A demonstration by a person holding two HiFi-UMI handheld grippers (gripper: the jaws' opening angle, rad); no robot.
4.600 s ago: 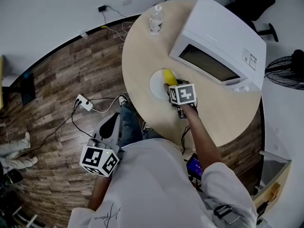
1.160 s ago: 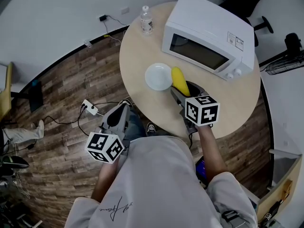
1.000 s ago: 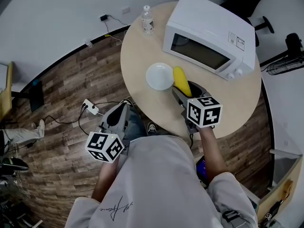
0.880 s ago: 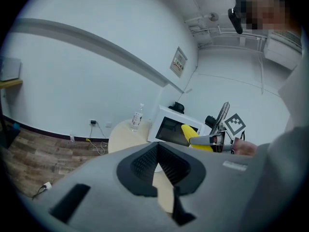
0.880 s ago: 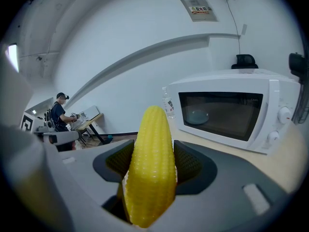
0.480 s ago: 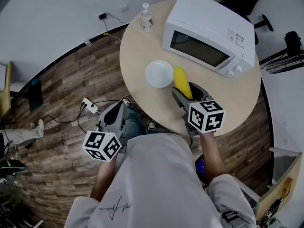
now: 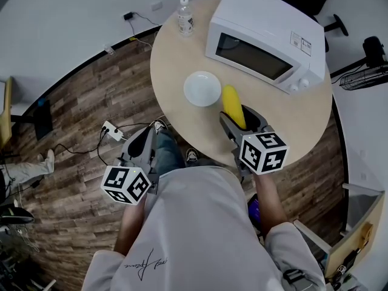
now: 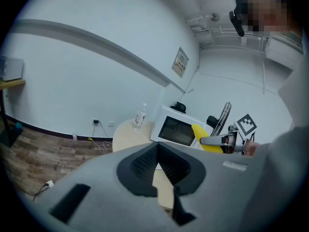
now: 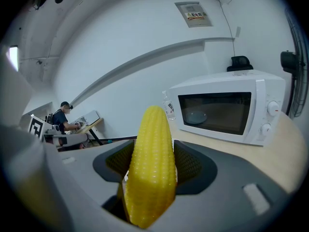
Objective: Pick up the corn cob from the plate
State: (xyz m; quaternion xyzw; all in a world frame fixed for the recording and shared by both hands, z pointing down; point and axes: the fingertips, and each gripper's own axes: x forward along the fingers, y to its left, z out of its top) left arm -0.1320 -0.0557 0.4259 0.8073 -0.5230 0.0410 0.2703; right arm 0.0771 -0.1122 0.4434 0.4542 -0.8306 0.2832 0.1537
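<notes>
Right gripper view: the yellow ribbed corn cob (image 9: 150, 166) is clamped lengthwise in the right gripper (image 9: 153, 153), tip far, right of the round white plate (image 7: 202, 88). The left gripper (image 8: 157, 151) is held closed, empty.

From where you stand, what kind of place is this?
Probably an office or lab break corner: a microwave and a water bottle on a round table, and a person at a desk further back.
</notes>
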